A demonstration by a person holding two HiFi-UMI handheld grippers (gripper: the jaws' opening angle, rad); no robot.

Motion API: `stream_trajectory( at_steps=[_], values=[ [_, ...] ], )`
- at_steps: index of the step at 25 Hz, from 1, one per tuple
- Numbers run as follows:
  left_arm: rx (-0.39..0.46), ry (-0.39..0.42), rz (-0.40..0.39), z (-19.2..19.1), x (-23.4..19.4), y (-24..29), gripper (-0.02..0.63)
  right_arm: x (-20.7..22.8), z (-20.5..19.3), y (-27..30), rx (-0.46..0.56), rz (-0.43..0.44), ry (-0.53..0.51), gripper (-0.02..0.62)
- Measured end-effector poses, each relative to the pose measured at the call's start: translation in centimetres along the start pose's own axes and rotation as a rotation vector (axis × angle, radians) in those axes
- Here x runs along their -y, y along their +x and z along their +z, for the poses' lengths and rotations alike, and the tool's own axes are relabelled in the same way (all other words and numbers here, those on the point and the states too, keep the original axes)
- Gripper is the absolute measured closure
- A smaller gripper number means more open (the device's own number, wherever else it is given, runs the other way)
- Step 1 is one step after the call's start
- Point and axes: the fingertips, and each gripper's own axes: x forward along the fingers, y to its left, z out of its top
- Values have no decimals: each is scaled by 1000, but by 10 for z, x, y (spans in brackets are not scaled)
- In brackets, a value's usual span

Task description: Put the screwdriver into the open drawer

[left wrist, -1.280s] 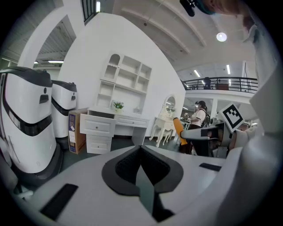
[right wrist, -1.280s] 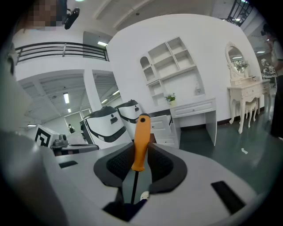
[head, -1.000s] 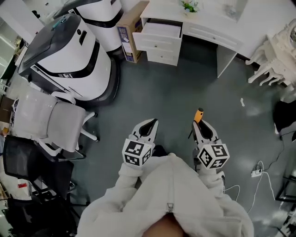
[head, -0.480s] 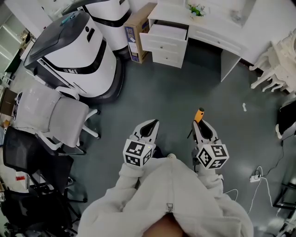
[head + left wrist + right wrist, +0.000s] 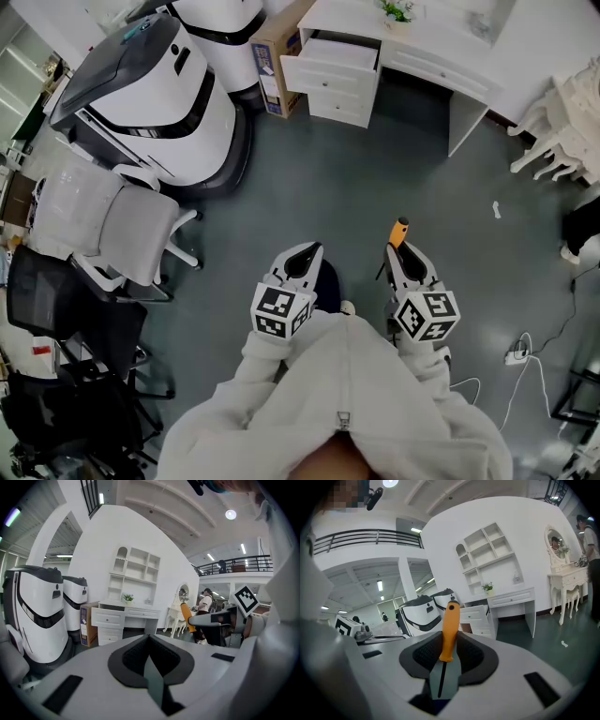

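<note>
Screwdriver [image 5: 450, 629] in right gripper [image 5: 446, 654]

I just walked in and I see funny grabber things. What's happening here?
A person holds a gripper in each hand. The right gripper has its fingers shut on an orange-handled screwdriver, handle pointing forward. The left gripper is shut and holds nothing. Ahead, across the grey floor, a white desk has its top drawer pulled open. The screwdriver is not in the drawer yet.
</note>
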Motion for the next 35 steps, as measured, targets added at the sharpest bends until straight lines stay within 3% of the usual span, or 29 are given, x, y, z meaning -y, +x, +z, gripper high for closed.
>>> stream_trajectory(
  at_steps=[16,35],
  values=[
    [9,-1,47,16,-30,30,591,15,17,37,-16,20,-12,485],
    [61,13,65,100,-145,126,589,36,103,178,6,35,-36,485]
  ],
)
